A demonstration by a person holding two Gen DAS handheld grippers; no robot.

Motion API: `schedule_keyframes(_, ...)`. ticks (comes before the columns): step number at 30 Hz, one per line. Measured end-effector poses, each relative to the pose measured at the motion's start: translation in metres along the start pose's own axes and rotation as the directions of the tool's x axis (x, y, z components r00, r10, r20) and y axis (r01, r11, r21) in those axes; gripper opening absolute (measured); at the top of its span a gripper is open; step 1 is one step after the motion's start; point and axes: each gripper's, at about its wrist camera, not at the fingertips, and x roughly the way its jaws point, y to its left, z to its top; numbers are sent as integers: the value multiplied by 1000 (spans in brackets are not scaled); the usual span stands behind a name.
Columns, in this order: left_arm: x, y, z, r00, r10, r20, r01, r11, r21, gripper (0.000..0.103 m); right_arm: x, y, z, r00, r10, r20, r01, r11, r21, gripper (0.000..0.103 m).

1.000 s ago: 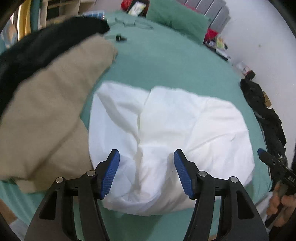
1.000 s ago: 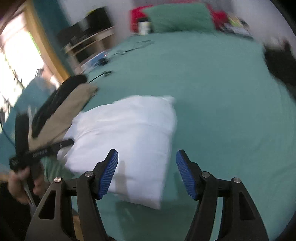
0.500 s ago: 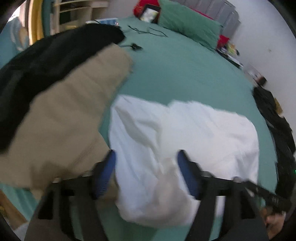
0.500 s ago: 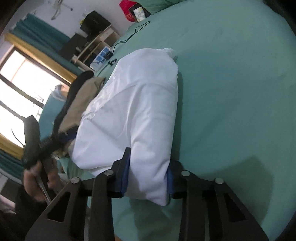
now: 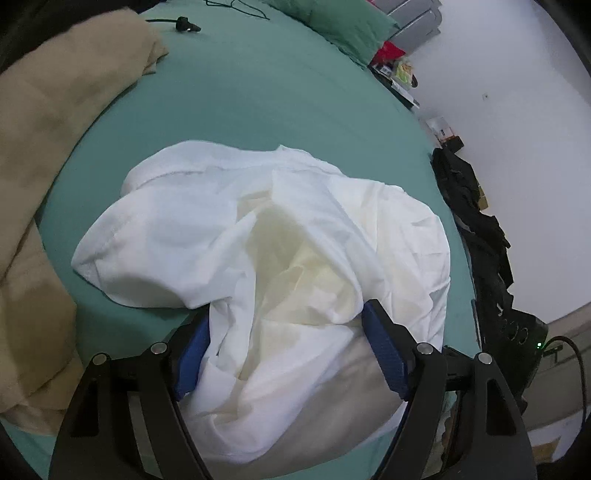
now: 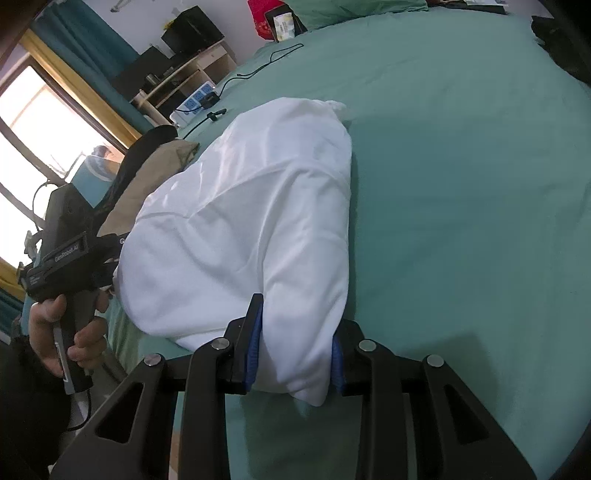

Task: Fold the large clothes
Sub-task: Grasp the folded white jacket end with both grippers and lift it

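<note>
A folded white garment [image 5: 258, 251] lies bunched on the green bed [image 5: 258, 96]. In the left wrist view my left gripper [image 5: 288, 343] has its blue pads wide apart around the garment's near edge, and cloth fills the gap. In the right wrist view the white garment [image 6: 251, 206] rises in a hump, and my right gripper [image 6: 295, 354] is shut on its near corner. The left gripper's body [image 6: 62, 254] and the hand holding it show at the left of that view.
A beige garment [image 5: 48, 147] and a dark garment [image 6: 147, 147] lie at the bed's left side. Black clothes [image 5: 476, 229] hang off the right edge. A green pillow [image 5: 332, 26], cables [image 6: 258, 70] and a power strip [image 6: 195, 103] are at the far end.
My left gripper moved forward so the garment's edge now sits between its open pads, and the cloth has bunched up. My right gripper closed on the garment's corner.
</note>
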Motion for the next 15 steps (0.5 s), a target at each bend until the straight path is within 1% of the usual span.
schedule_keyframes(2, -6, 1, 2, 1000, 2, 21, -2, 1000, -1, 80, -1, -2, 1, 1000, -7, -6, 7, 1000, -1, 31)
schedule_keyframes(4, -20, -1, 3, 996, 25, 81, -26, 999, 21, 80, -2, 1, 2, 1000, -21, -9, 21, 1000, -11, 32)
schedule_keyframes(5, -26, 0, 3, 994, 20, 106, -23, 1000, 19, 80, -2, 2, 3, 1000, -26, -10, 25, 1000, -14, 32)
schedule_keyframes(6, -32, 1, 3, 992, 5, 124, -6, 1000, 12, 80, -1, 2, 3, 1000, -27, -10, 27, 1000, -12, 32)
schedule_keyframes(8, -40, 1, 4, 987, -47, 152, 48, 999, -1, 82, 1, 2, 4, 1000, -27, -11, 27, 1000, -5, 33)
schedule_keyframes(9, -39, -1, 4, 987, -58, 151, 58, 998, 0, 83, 1, 1, 4, 1000, -28, -11, 28, 1000, -1, 33)
schedule_keyframes(12, -22, -11, -2, 995, -51, 81, 47, 998, 51, 85, 3, 2, 5, 999, -40, -12, 40, 999, 4, 34)
schedule_keyframes(13, -13, -18, -6, 998, -34, 54, 29, 996, 79, 87, 3, 3, 5, 999, -47, -13, 47, 999, 4, 34)
schedule_keyframes(15, 0, -30, -20, 999, 44, 9, -45, 986, 163, 88, 3, 5, 6, 998, -62, -15, 62, 998, 2, 35)
